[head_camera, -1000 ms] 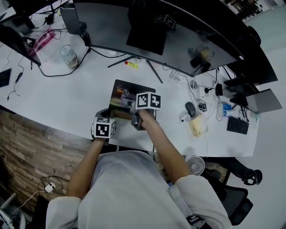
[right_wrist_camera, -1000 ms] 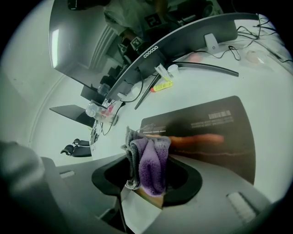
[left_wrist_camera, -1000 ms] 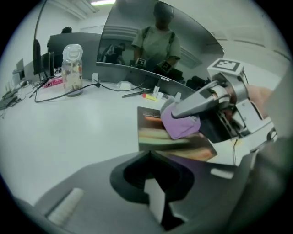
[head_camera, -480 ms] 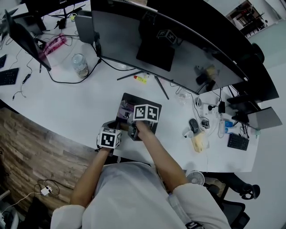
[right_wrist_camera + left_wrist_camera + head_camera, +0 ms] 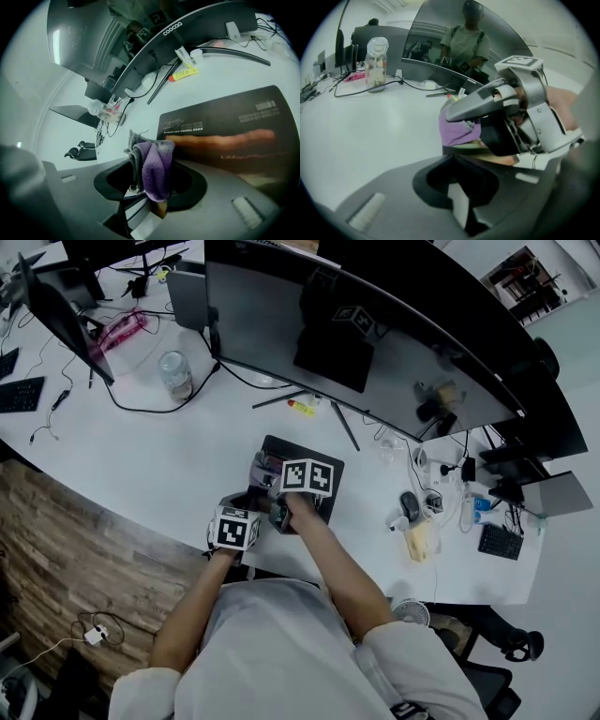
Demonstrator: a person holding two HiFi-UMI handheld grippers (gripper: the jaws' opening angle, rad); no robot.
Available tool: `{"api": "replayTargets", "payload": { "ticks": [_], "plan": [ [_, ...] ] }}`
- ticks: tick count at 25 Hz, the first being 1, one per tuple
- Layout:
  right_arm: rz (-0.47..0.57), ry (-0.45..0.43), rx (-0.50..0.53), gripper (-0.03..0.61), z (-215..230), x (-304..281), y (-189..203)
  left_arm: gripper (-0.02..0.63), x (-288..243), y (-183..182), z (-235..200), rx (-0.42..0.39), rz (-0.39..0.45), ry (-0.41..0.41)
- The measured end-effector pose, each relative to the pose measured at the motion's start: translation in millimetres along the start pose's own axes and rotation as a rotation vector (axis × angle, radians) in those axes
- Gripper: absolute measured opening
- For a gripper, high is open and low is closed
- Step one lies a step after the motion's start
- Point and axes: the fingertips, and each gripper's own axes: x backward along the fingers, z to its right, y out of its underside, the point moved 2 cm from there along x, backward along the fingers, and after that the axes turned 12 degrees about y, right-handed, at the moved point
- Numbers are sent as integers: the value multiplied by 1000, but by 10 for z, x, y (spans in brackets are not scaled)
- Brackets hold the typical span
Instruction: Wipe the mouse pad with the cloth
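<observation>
White desk (image 5: 141, 456) under a curved monitor carries the dark mouse pad (image 5: 225, 117) at centre frame, and the purple-and-grey cloth (image 5: 154, 171) sits bunched at the pad's lower-left edge. It looks soft, light and floppy, so I judge a pinch on the gathered fold suits it best. My right gripper (image 5: 150, 199) has its jaws closed on that fold, while my left gripper (image 5: 459, 206), lower left beside the pad, has its jaws drawn together on nothing.
</observation>
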Motion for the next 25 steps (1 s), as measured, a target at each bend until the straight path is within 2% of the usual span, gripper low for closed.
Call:
{"api": "replayTargets", "payload": {
  "ticks": [25],
  "plan": [
    [17,24,-3,210,238,149,31,0,8,-5,5,15,-7,12]
  ]
}}
